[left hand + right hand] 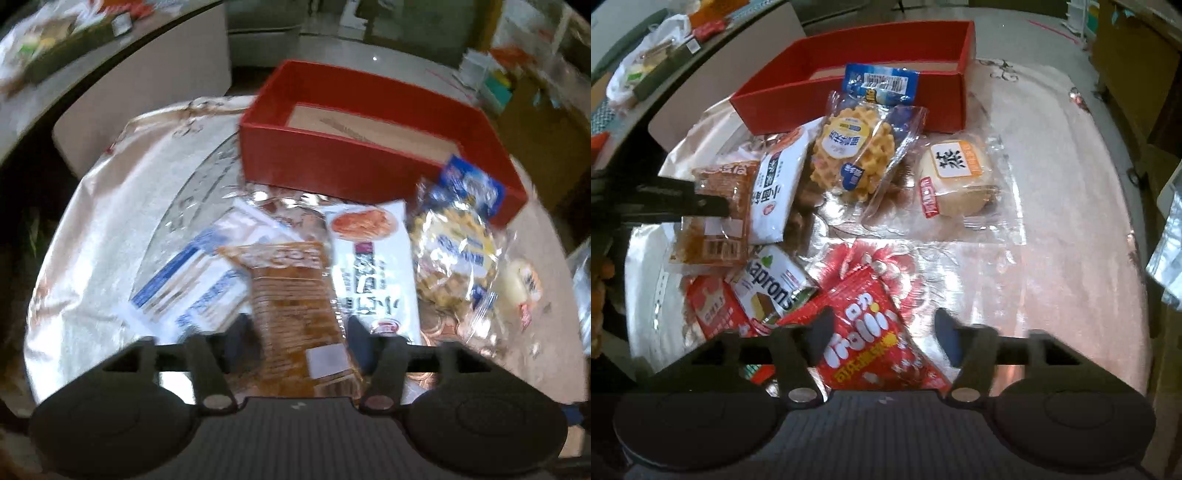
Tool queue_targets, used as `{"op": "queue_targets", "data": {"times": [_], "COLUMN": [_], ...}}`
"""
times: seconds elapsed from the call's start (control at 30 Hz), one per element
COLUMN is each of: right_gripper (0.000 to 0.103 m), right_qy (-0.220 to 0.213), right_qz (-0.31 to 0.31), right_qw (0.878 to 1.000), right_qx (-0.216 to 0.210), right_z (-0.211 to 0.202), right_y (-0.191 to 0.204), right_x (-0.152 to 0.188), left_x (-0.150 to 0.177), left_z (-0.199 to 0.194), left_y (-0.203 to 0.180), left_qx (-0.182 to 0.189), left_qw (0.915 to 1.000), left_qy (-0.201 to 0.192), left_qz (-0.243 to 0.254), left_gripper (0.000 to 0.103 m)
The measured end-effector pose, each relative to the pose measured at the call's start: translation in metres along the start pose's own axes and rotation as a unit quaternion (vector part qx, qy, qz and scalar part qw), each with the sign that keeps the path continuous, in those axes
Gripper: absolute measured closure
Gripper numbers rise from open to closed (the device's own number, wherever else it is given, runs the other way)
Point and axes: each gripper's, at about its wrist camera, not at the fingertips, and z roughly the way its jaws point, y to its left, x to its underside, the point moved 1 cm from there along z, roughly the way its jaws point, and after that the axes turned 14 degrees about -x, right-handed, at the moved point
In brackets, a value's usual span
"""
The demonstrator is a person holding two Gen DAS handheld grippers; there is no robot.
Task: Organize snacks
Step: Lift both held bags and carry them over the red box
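Jaws of the left gripper (297,338) stand apart around the brown cracker pack (291,306); the right gripper (884,334), tipped down, gapes over the red "Trolli" bag (875,339); the red box (871,74) sits far.

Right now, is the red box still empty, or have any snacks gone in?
Empty as far as visible: the red box shows bare cardboard floor. The blue packet leans against its front wall, outside.

Table cover (1052,192) is looking like shiny, satiny cloth, glaring under light. Snack wrappers are showing glossy crinkled plastic: waffle pack (857,155), red candy bag (871,332). Red box (314,162) is reading matt cardboard.
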Motion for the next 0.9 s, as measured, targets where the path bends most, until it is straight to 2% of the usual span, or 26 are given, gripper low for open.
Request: {"op": "queue_targets", "data": {"times": [0.03, 0.07, 0.13, 0.17, 0.27, 0.3, 0.33, 0.4, 0.43, 0.5, 0.63, 0.73, 0.77, 0.83, 0.9], "right_gripper": [0.027, 0.026, 0.024, 0.024, 0.025, 0.026, 0.027, 0.041, 0.045, 0.068, 0.070, 0.070, 0.066, 0.057, 0.038], "right_qy": [0.009, 0.012, 0.029, 0.037, 0.059, 0.070, 0.067, 0.064, 0.062, 0.058, 0.053, 0.043, 0.041, 0.038, 0.041], "right_qz": [-0.002, -0.004, -0.022, -0.038, -0.094, -0.097, -0.103, -0.102, -0.096, -0.086, -0.078, -0.068, -0.063, -0.073, -0.088], "right_qw": [1.000, 1.000, 0.999, 0.998, 0.994, 0.993, 0.992, 0.993, 0.993, 0.995, 0.995, 0.997, 0.997, 0.997, 0.995], "right_qx": [-0.006, -0.011, -0.020, -0.021, -0.012, 0.001, 0.007, 0.018, 0.015, 0.008, 0.014, 0.009, 0.008, 0.006, -0.019], "right_z": [0.000, 0.001, 0.008, 0.012, 0.024, 0.029, 0.030, 0.028, 0.025, 0.020, 0.012, 0.002, -0.001, -0.007, -0.009], "right_y": [-0.002, -0.002, 0.002, 0.006, 0.021, 0.022, 0.025, 0.028, 0.029, 0.029, 0.028, 0.026, 0.024, 0.025, 0.030], "right_x": [0.001, 0.002, 0.004, 0.005, 0.010, 0.012, 0.013, 0.013, 0.013, 0.013, 0.016, 0.017, 0.018, 0.019, 0.018], "left_x": [0.001, 0.005, 0.014, 0.017, 0.013, 0.010, 0.007, 0.006, 0.006, 0.009, 0.011, 0.008, 0.007, 0.005, 0.003], "left_z": [0.002, 0.004, 0.009, 0.008, 0.004, 0.003, 0.002, -0.002, -0.005, -0.011, -0.024, -0.036, -0.039, -0.042, -0.045], "left_y": [-0.013, -0.025, -0.045, -0.046, -0.034, -0.025, -0.015, -0.001, 0.006, 0.014, 0.019, 0.019, 0.021, 0.021, 0.024], "left_qx": [-0.018, -0.041, -0.085, -0.087, -0.067, -0.062, -0.049, -0.043, -0.045, -0.037, -0.003, 0.025, 0.034, 0.049, 0.065], "left_qw": [0.9994, 0.9972, 0.9901, 0.9892, 0.9928, 0.9939, 0.9957, 0.9970, 0.9970, 0.9978, 0.9988, 0.9983, 0.9980, 0.9972, 0.9965], "left_qy": [-0.005, -0.013, -0.034, -0.044, -0.032, -0.027, -0.017, -0.014, -0.018, -0.018, -0.018, -0.029, -0.030, -0.035, -0.032], "left_qz": [0.029, 0.061, 0.106, 0.110, 0.094, 0.087, 0.077, 0.063, 0.060, 0.052, 0.045, 0.044, 0.043, 0.045, 0.042], "left_gripper": [0.029, 0.028, 0.029, 0.033, 0.059, 0.063, 0.063, 0.063, 0.063, 0.063, 0.064, 0.064, 0.064, 0.064, 0.064]}}
